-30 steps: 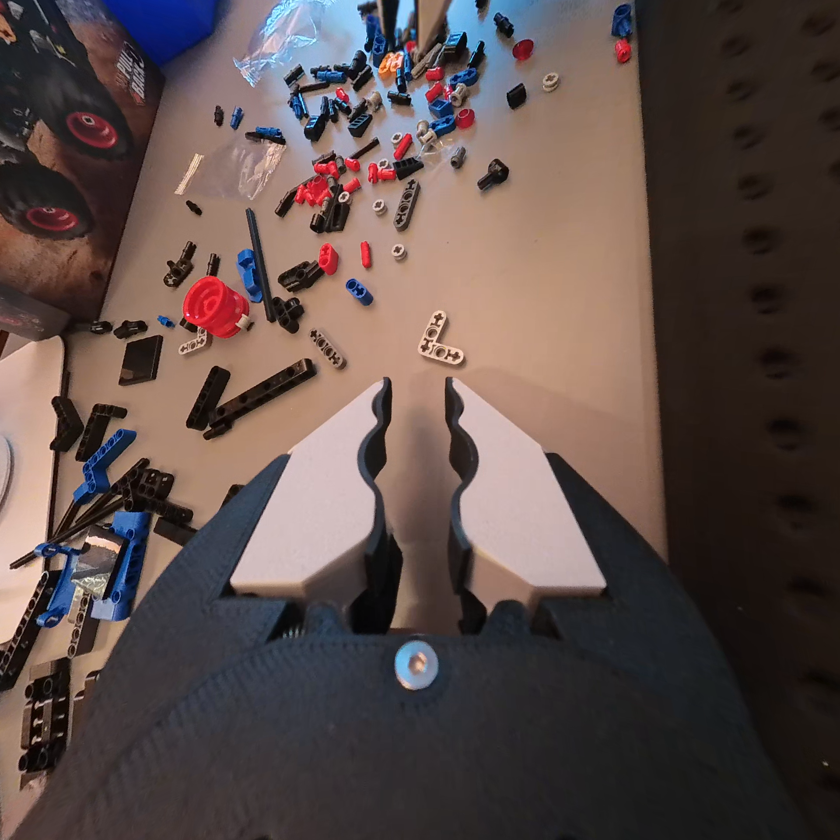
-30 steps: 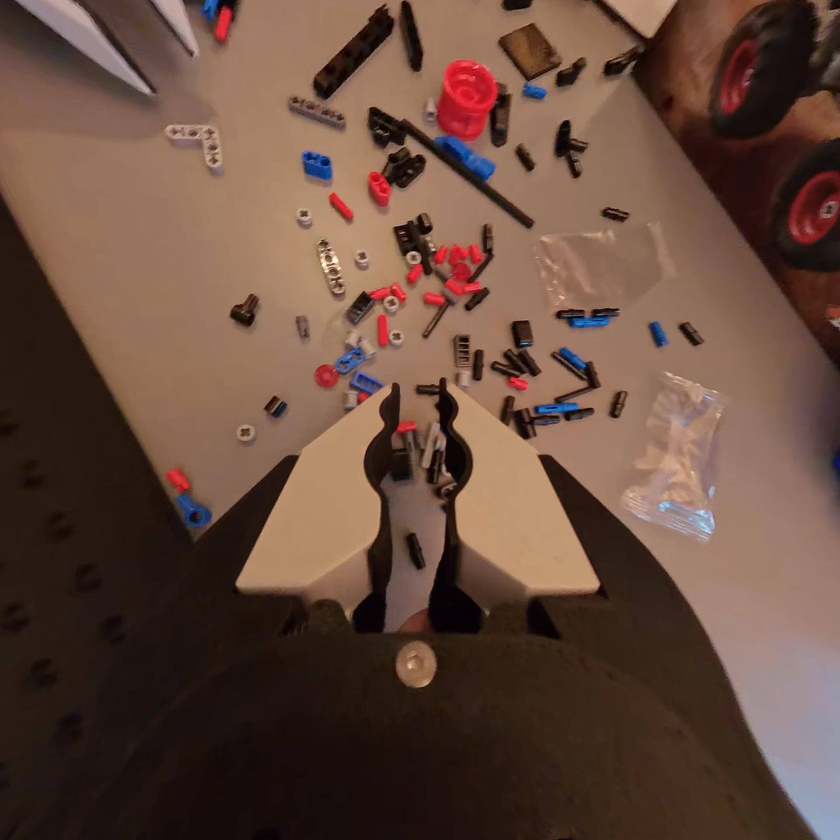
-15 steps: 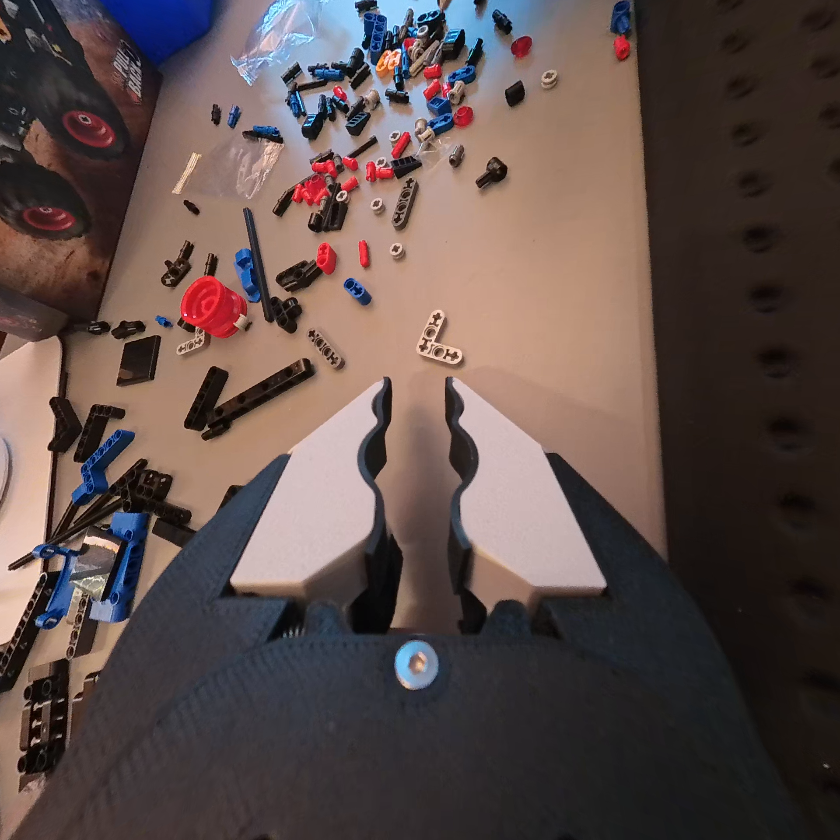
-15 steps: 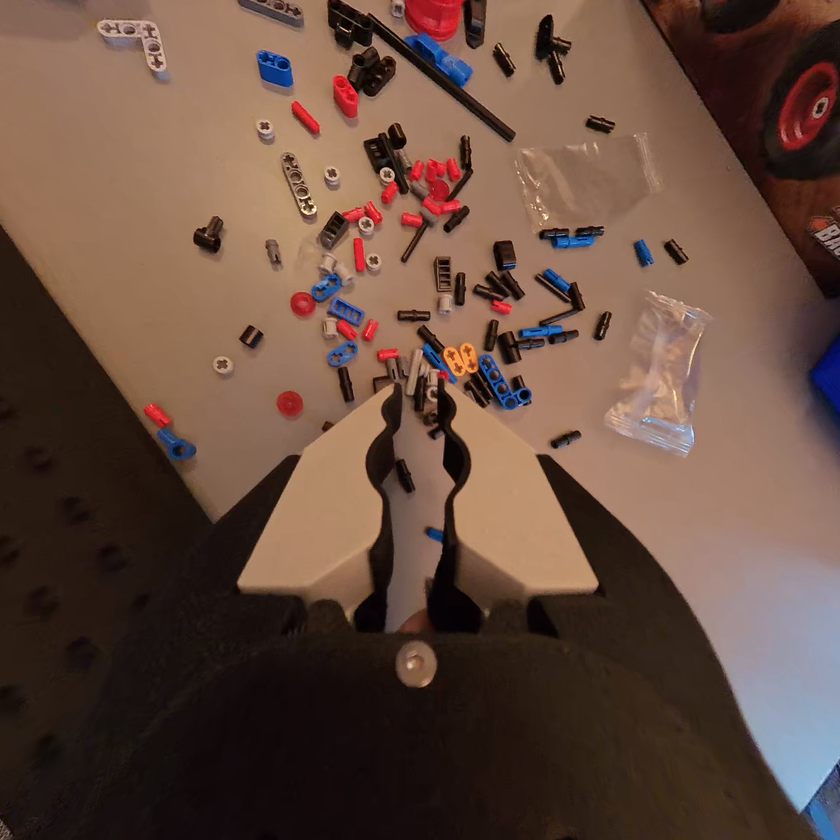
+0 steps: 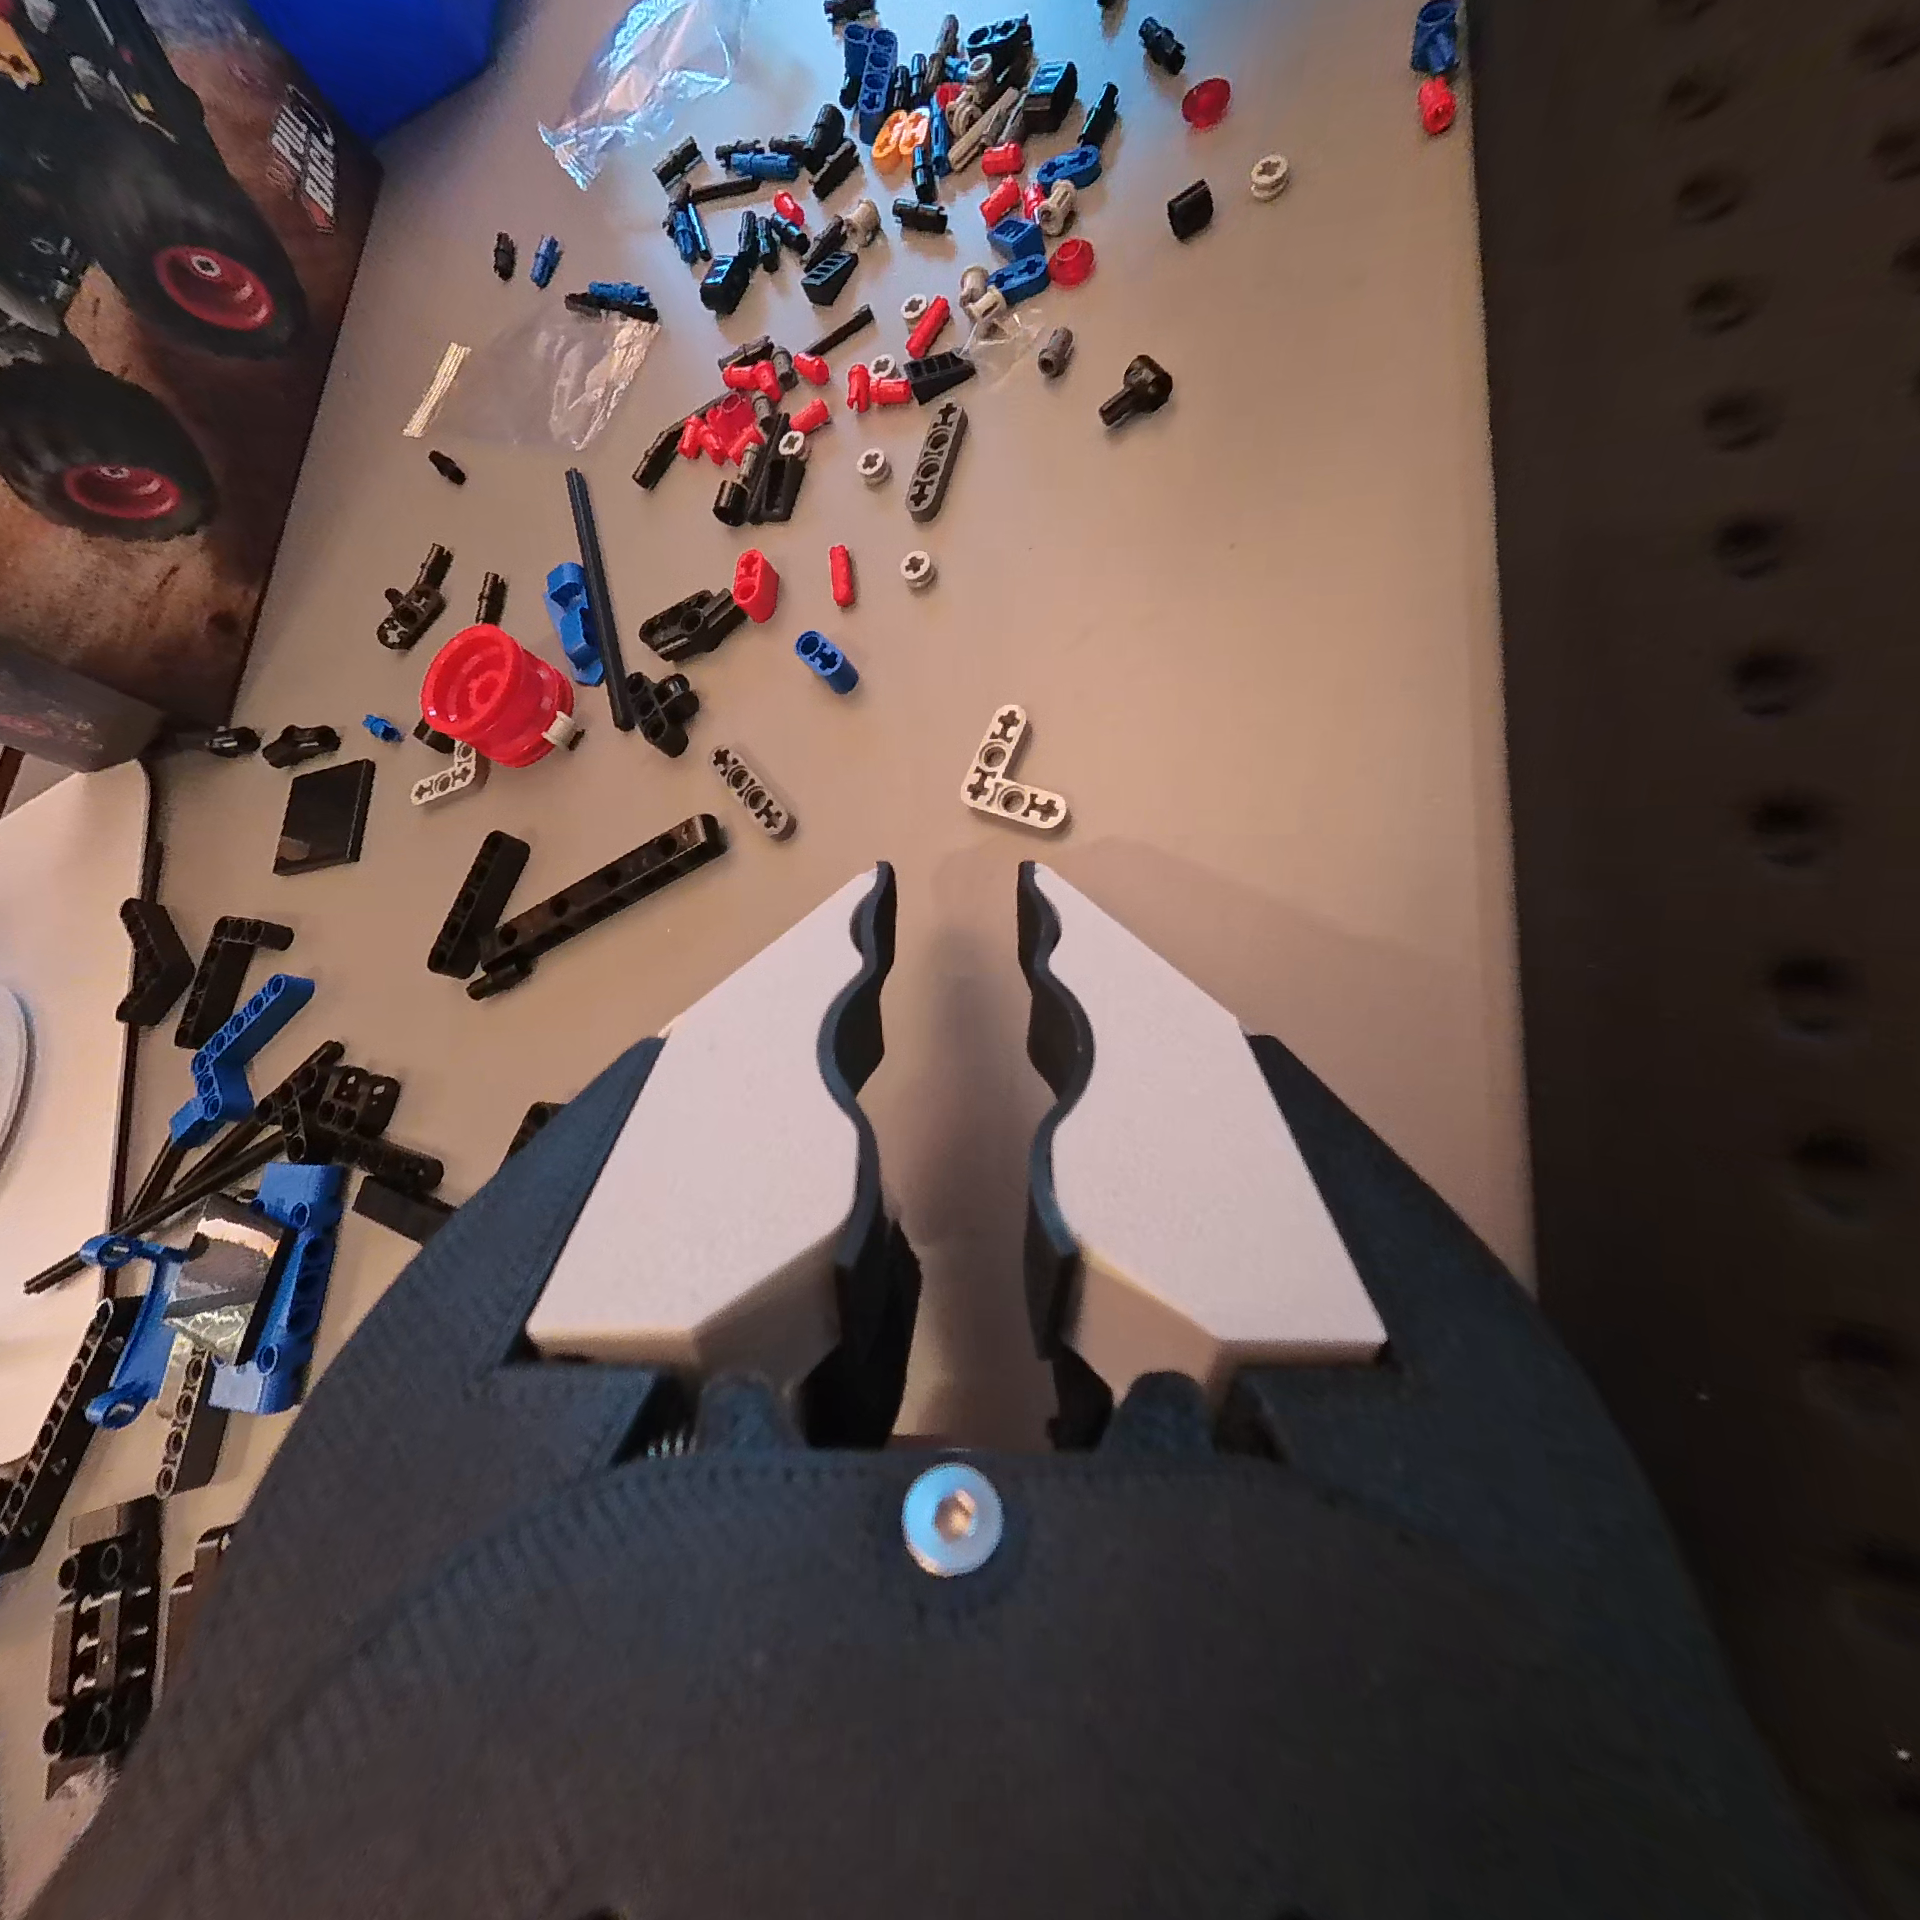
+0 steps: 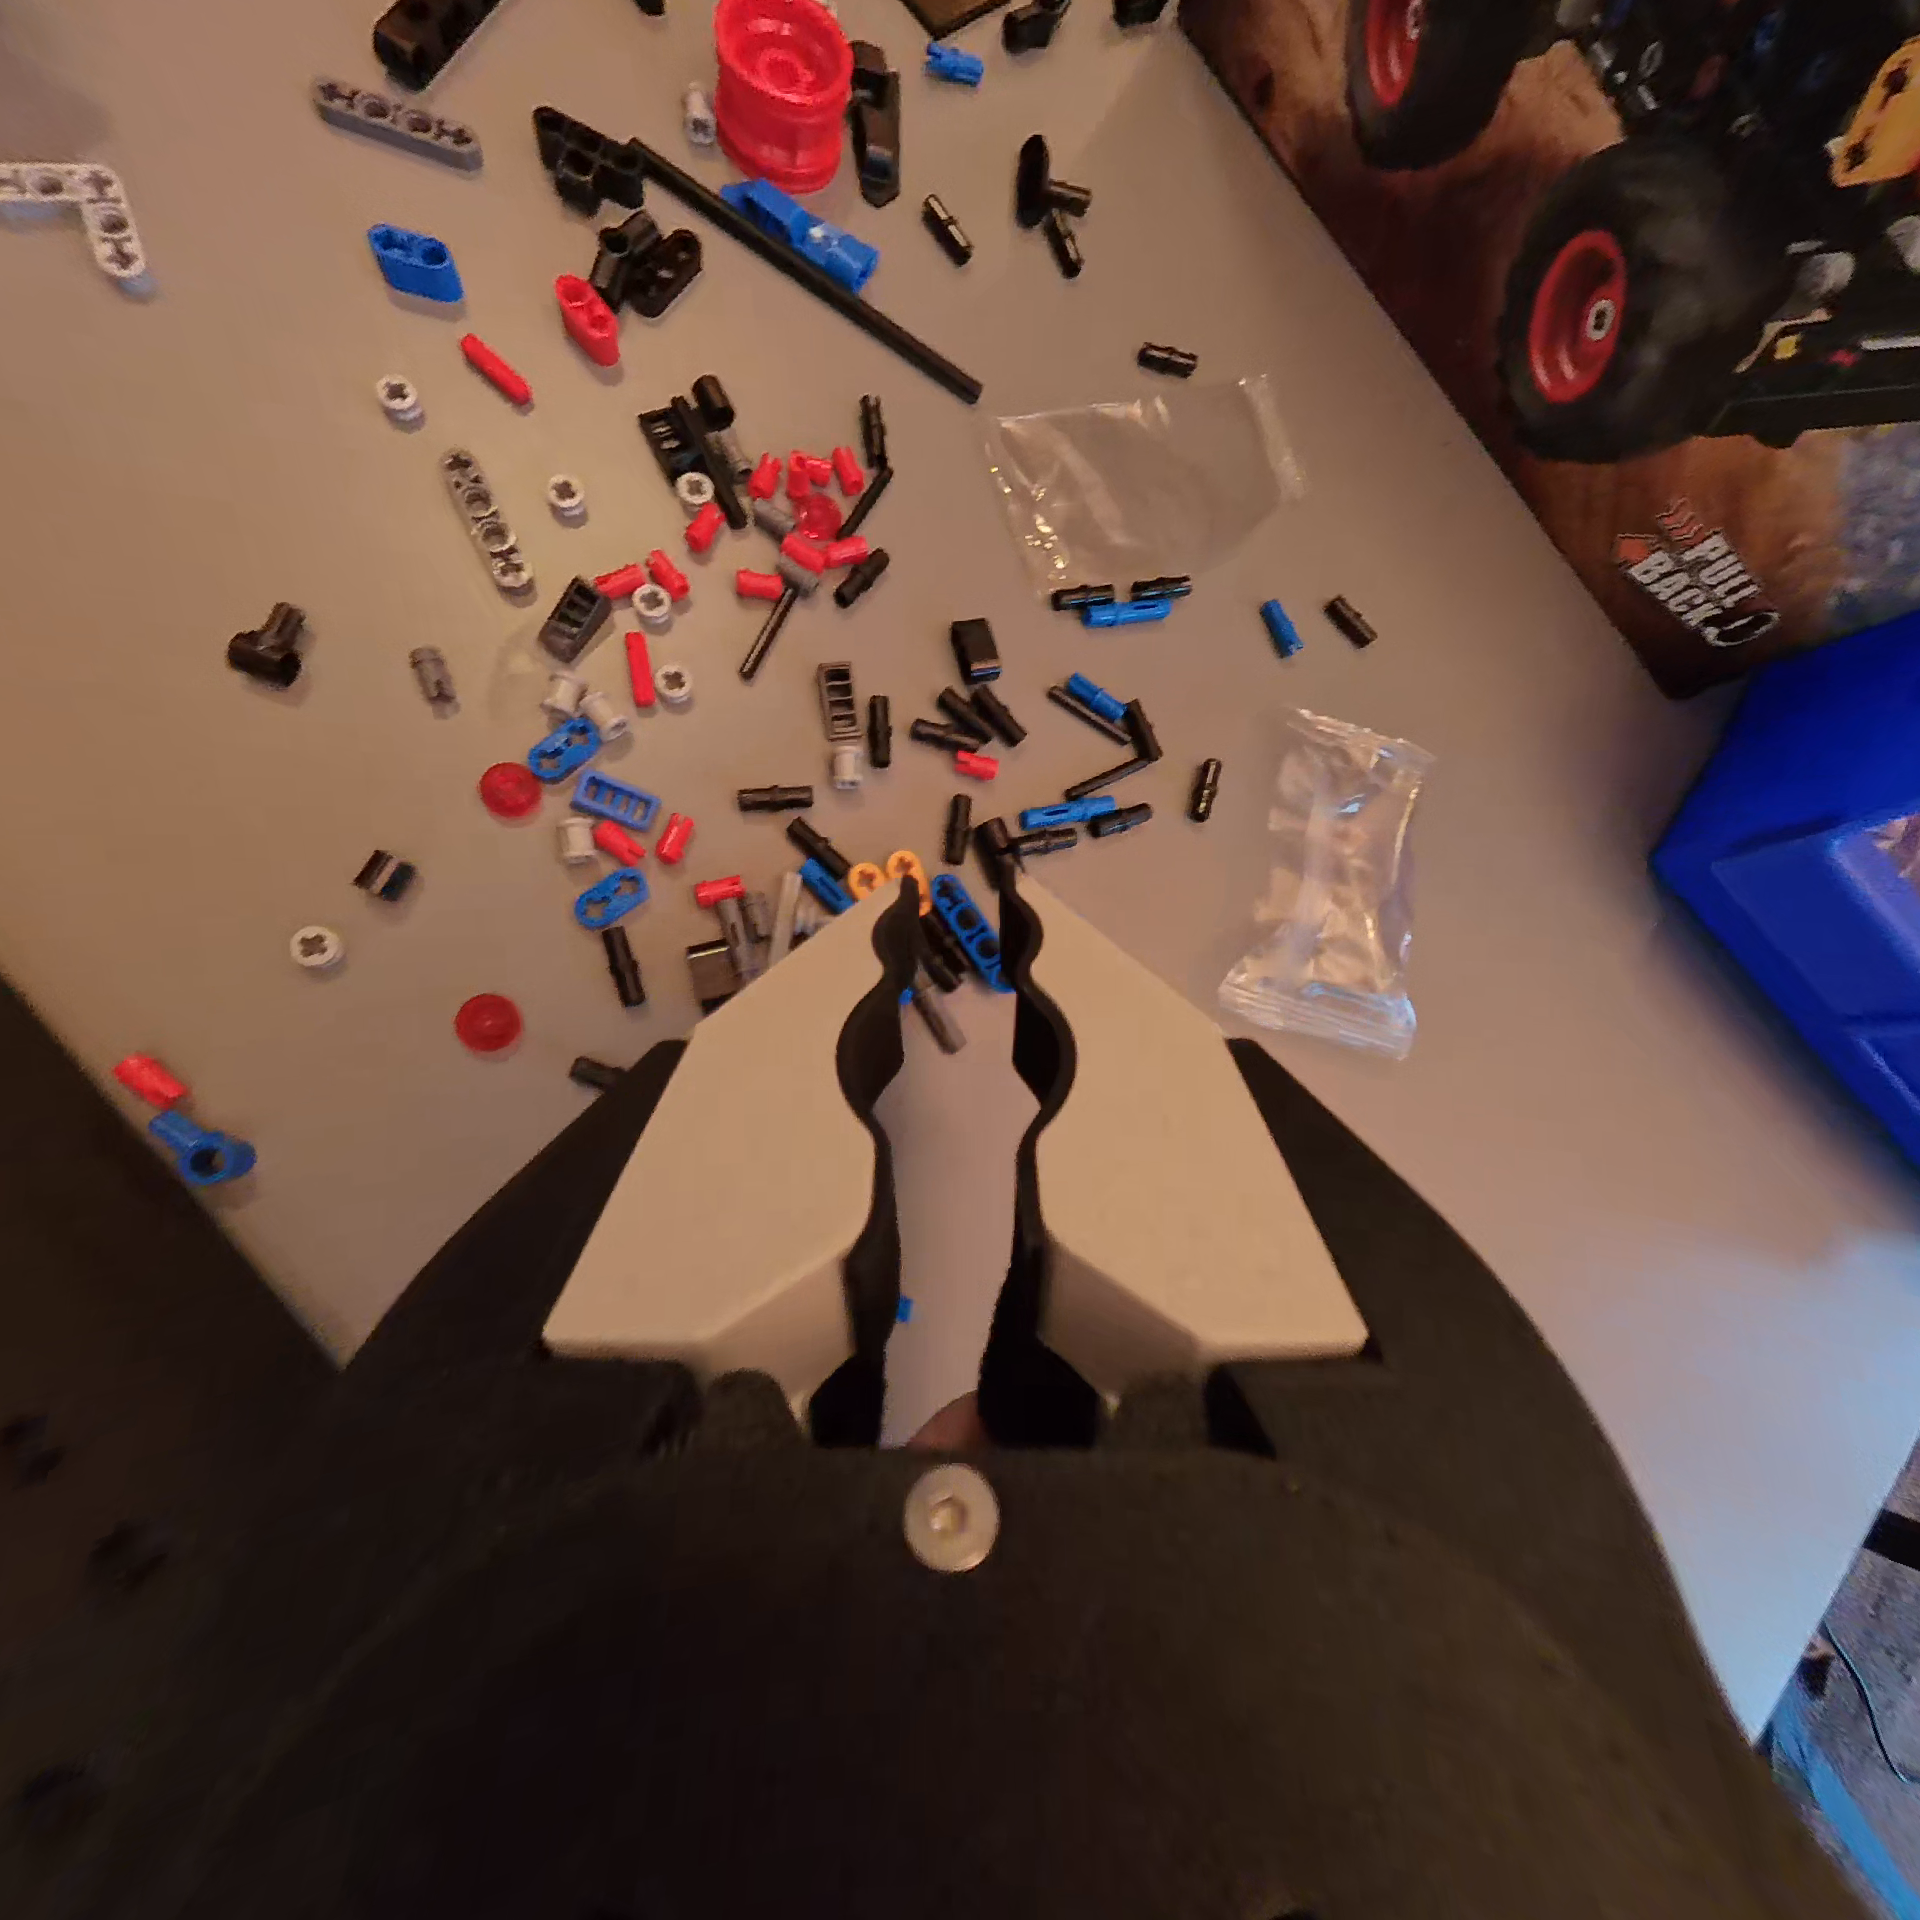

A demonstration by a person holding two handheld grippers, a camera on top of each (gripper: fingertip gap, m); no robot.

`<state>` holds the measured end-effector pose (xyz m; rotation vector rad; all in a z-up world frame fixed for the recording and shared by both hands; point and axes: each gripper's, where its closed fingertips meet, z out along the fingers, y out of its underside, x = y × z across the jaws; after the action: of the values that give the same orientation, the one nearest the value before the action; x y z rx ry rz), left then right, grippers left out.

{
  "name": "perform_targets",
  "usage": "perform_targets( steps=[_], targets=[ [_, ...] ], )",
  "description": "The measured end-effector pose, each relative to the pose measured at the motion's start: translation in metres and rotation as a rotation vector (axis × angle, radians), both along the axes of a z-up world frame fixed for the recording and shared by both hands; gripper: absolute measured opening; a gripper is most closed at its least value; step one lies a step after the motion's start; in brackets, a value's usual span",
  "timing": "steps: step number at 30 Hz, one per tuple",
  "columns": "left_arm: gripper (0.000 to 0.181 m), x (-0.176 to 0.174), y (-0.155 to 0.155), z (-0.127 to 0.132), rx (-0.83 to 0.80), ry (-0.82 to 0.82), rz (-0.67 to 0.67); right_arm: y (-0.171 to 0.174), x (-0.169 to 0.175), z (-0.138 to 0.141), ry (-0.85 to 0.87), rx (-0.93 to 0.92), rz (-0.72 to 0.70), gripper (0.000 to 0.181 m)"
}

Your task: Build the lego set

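The left hand-held gripper (image 5: 956, 883) hangs over the bench (image 5: 1247, 644) with its two fingers apart and nothing between them; one pale L-shaped piece (image 5: 1010, 774) lies just ahead of its tips, and one red wheel hub (image 5: 494, 694) sits farther off to its left. The right hand-held gripper (image 6: 956, 894) also stands apart and empty, its tips over the loose lego pieces: one orange link (image 6: 883, 871) and one blue beam (image 6: 966, 920) lie at them. Two clear bags (image 6: 1335, 883) lie to its right, one crumpled, one flat.
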<state>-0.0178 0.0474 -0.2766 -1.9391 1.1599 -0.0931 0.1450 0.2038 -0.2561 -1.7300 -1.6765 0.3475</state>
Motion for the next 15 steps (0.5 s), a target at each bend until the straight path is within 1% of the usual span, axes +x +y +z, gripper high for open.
perform_targets(
  steps=[4, 7, 13, 15],
  targets=[
    [0.02, -0.001, 0.0, 0.0, 0.001, -0.003, 0.003, 0.014, -0.007, 0.006, 0.024, 0.007, -0.018, 0.013],
    [0.02, -0.001, 0.0, 0.0, -0.003, -0.004, 0.001, 0.022, -0.016, 0.005, 0.01, 0.016, -0.009, 0.013],
    [0.02, -0.001, 0.0, 0.0, -0.003, -0.004, 0.002, 0.039, -0.039, -0.011, -0.063, 0.031, 0.041, 0.014],
    [0.02, -0.002, 0.001, 0.0, -0.003, -0.007, 0.004, 0.042, -0.045, -0.016, -0.077, 0.028, 0.084, 0.012]
  ],
)
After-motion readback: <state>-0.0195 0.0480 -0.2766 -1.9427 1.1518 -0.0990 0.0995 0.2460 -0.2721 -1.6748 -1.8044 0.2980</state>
